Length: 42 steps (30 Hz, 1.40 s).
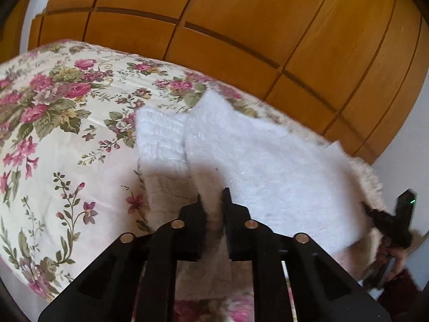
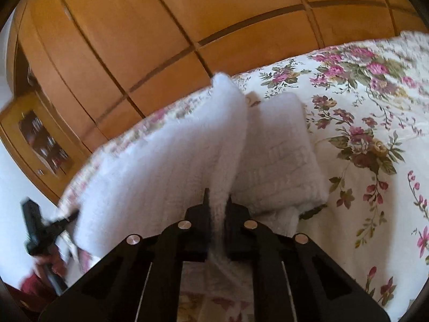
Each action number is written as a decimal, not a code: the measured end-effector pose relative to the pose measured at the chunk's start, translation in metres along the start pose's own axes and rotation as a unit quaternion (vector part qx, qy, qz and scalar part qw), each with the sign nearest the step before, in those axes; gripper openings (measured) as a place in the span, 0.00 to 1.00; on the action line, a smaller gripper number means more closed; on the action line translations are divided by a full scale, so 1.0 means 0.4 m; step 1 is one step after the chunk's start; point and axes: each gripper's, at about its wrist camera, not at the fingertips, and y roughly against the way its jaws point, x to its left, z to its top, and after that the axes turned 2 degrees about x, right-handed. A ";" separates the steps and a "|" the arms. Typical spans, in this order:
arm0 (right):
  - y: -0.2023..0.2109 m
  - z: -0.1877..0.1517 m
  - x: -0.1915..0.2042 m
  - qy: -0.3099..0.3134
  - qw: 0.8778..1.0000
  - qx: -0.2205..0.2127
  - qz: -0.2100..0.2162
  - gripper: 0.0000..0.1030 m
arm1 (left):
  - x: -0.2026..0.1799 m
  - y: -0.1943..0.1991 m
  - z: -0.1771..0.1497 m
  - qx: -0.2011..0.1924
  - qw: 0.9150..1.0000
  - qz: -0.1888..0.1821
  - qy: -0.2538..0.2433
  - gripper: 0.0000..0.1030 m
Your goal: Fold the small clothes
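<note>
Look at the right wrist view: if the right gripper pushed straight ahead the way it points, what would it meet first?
The right gripper is already shut on the white towel, so more towel comes first. Beyond it probably lies the flowered bedspread, then the wooden wardrobe; depth is unclear.

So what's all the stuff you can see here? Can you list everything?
towel: one, white and fluffy, lifted over the bed, an edge pinched by each gripper
folded towel: one, white, lying on the bed beside the lifted one
bedspread: one, cream with pink flowers, covering the bed
wardrobe: one, orange-brown wood, behind the bed
cabinet: one, wooden with a glass door, far left in the right wrist view
left gripper: one, black, shut on the towel's edge
right gripper: one, black, shut on the towel's edge
</note>
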 end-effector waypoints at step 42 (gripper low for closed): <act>-0.277 0.164 0.060 0.137 0.973 0.054 -0.176 0.23 | -0.160 -0.387 0.168 0.092 0.989 0.075 -0.087 0.41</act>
